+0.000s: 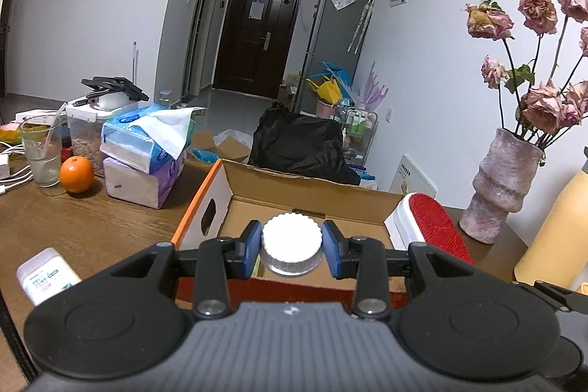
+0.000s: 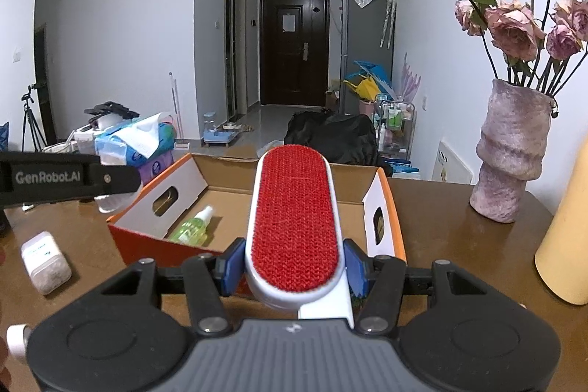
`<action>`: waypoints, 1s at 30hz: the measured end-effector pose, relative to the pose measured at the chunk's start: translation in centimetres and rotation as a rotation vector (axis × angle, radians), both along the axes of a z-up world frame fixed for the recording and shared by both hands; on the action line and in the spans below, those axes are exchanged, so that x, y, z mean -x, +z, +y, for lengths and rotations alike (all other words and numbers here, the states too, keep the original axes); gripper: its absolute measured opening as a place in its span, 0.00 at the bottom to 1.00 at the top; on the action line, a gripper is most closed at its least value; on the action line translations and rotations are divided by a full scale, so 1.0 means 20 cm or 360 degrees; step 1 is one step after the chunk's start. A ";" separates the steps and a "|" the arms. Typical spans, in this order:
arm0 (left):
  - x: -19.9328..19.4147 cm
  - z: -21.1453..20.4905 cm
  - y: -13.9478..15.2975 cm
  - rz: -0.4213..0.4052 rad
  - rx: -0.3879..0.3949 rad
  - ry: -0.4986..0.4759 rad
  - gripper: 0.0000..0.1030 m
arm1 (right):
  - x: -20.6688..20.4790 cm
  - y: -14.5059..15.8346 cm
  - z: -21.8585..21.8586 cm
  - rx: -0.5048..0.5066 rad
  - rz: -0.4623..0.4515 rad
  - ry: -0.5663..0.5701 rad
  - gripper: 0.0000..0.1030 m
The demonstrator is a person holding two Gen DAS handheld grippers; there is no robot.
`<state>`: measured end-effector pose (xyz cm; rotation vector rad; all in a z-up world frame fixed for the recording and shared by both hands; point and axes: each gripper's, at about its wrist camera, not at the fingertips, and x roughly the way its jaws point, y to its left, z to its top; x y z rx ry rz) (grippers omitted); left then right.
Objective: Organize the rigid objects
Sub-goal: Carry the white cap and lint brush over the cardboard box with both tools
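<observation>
Carrying two things to the box [image 1: 205,193] is the step in hand, judging by how they are held over it. On the left, a small white tub [image 1: 44,276] is left lying on the brown table [image 1: 92,226], just beside the box; it is likely to be picked up later.

Next, a jar with a white ribbed lid [image 1: 292,247] is clamped between the blue pads of the left gripper [image 1: 292,245]. The jar is held above the near edge of the open box, over its bare floor. The left gripper is tipped a little downward and pointed at the box.

Inside the box, a green spray bottle [image 2: 193,226] is already laid on its side near the left wall.

Further right, a brush with a red pad [image 2: 296,219] is clamped by its white sides in the right gripper [image 2: 296,267]. The brush is pointed forward over the box, its red face turned up. The right gripper is also tipped a little downward.

For the next move, each thing should be lowered to the box floor, clear of the green bottle, and only then should the jaws be let apart. The long brush needs room, so it is best laid flat along the right side.

A pink vase [image 2: 511,153] with dried roses is stood well to the right and should not be bumped.
</observation>
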<state>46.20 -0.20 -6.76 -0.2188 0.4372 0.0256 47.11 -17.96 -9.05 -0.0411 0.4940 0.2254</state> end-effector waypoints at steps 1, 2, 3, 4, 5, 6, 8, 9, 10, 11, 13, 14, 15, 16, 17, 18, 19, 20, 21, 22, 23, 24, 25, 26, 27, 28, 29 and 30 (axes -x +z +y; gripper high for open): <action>-0.02 0.00 0.00 0.0002 0.0001 0.0001 0.35 | -0.02 0.00 0.00 -0.0004 0.0001 -0.0001 0.53; -0.04 -0.01 -0.01 0.0003 0.0000 -0.0001 0.35 | -0.04 0.00 -0.01 -0.0005 0.0002 -0.0001 0.53; -0.05 -0.01 -0.01 0.0004 -0.0002 -0.0001 0.35 | -0.05 0.00 -0.01 -0.0005 0.0003 -0.0002 0.53; -0.07 -0.02 -0.01 0.0005 -0.0004 -0.0004 0.35 | -0.07 0.00 -0.01 -0.0005 0.0003 -0.0003 0.53; -0.08 -0.02 -0.02 0.0005 -0.0006 -0.0006 0.35 | -0.09 0.00 -0.02 -0.0005 0.0005 -0.0004 0.53; -0.10 -0.03 -0.02 0.0006 -0.0011 -0.0007 0.35 | -0.10 0.00 -0.02 -0.0005 0.0006 -0.0005 0.53; -0.13 -0.04 -0.03 0.0008 -0.0020 -0.0013 0.35 | -0.13 0.00 -0.02 -0.0002 0.0006 -0.0004 0.53; -0.15 -0.05 -0.03 0.0010 -0.0024 -0.0013 0.35 | -0.15 0.00 -0.02 -0.0001 0.0006 -0.0004 0.53; -0.17 -0.05 -0.03 0.0012 -0.0028 -0.0011 0.35 | -0.16 0.00 -0.02 0.0001 0.0005 -0.0003 0.53; -0.18 -0.05 -0.04 0.0016 -0.0031 -0.0008 0.35 | -0.18 -0.01 -0.02 0.0003 0.0006 -0.0001 0.53; -0.22 -0.06 -0.05 0.0021 -0.0036 -0.0007 0.35 | -0.21 -0.01 -0.02 0.0007 0.0008 0.0005 0.53; -0.24 -0.06 -0.05 0.0023 -0.0039 -0.0004 0.35 | -0.23 -0.01 -0.02 0.0010 0.0009 0.0005 0.53; -0.25 -0.06 -0.05 0.0024 -0.0041 -0.0002 0.35 | -0.24 -0.01 -0.02 0.0014 0.0011 0.0005 0.53; -0.27 -0.06 -0.05 0.0025 -0.0044 -0.0002 0.35 | -0.26 -0.02 -0.02 0.0017 0.0013 0.0006 0.53; -0.28 -0.06 -0.06 0.0026 -0.0047 0.0000 0.35 | -0.28 -0.02 -0.01 0.0019 0.0015 0.0007 0.53; -0.30 -0.06 -0.06 0.0027 -0.0051 0.0002 0.35 | -0.29 -0.02 -0.01 0.0021 0.0018 0.0007 0.53; -0.31 -0.06 -0.06 0.0028 -0.0053 0.0005 0.35 | -0.31 -0.02 -0.01 0.0024 0.0021 0.0007 0.53; -0.33 -0.06 -0.07 0.0030 -0.0056 0.0007 0.35 | -0.33 -0.03 -0.01 0.0027 0.0025 0.0006 0.53; -0.34 -0.06 -0.07 0.0031 -0.0059 0.0008 0.35 | -0.34 -0.03 -0.01 0.0031 0.0029 0.0006 0.53; -0.35 -0.06 -0.07 0.0033 -0.0064 0.0009 0.35 | -0.36 -0.04 -0.01 0.0036 0.0033 0.0004 0.53; -0.37 -0.06 -0.07 0.0034 -0.0072 0.0010 0.35 | -0.38 -0.04 0.00 0.0042 0.0036 0.0003 0.53; -0.38 -0.06 -0.08 0.0034 -0.0077 0.0014 0.35 | -0.39 -0.05 0.00 0.0047 0.0038 0.0003 0.53; -0.40 -0.06 -0.08 0.0036 -0.0080 0.0021 0.35 | -0.40 -0.05 0.01 0.0051 0.0043 0.0003 0.53; -0.41 -0.05 -0.08 0.0039 -0.0083 0.0024 0.35 | -0.42 -0.06 0.01 0.0055 0.0047 0.0003 0.53; -0.42 -0.05 -0.09 0.0041 -0.0086 0.0028 0.35 | -0.43 -0.06 0.01 0.0057 0.0050 0.0001 0.53; -0.44 -0.05 -0.09 0.0044 -0.0088 0.0033 0.35 | -0.45 -0.07 0.01 0.0059 0.0052 -0.0001 0.53; -0.45 -0.05 -0.09 0.0047 -0.0092 0.0036 0.35 | -0.46 -0.07 0.01 0.0061 0.0054 -0.0001 0.53; -0.46 -0.04 -0.09 0.0048 -0.0097 0.0040 0.35 | -0.47 -0.07 0.01 0.0061 0.0055 -0.0002 0.53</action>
